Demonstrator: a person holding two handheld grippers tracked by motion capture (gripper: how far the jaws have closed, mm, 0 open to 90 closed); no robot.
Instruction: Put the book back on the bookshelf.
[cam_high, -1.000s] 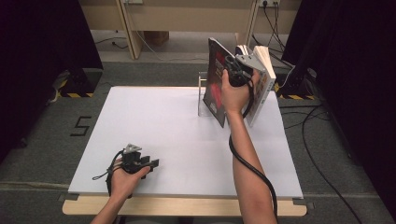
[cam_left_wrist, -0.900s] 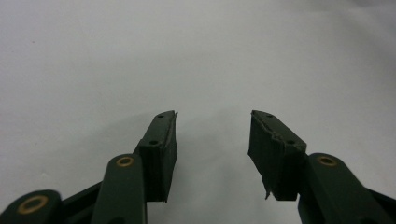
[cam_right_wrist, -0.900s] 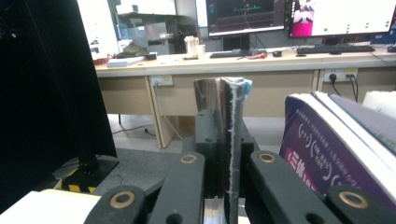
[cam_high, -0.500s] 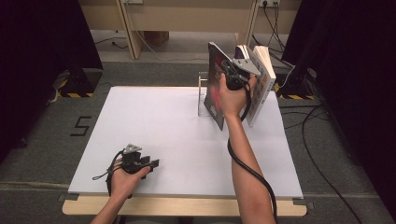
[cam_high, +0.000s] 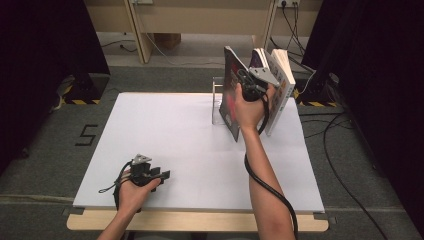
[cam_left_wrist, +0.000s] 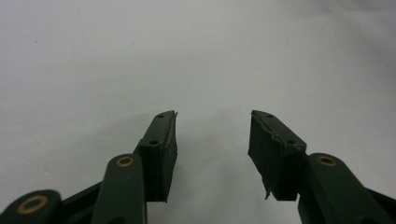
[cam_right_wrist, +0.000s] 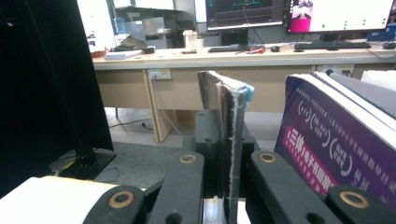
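Nearest to me, my left gripper (cam_high: 159, 174) rests low on the white table (cam_high: 190, 145) at its near left corner, jaws spread wide with nothing but bare tabletop between them. Farther out on the right, my right gripper (cam_high: 243, 80) is raised and pinched tight on the top edge of a thin dark book (cam_high: 231, 97), which stands tilted beside a metal bookend (cam_high: 216, 100). Just right of it lean a purple book (cam_right_wrist: 327, 154) and a white book (cam_high: 280, 90).
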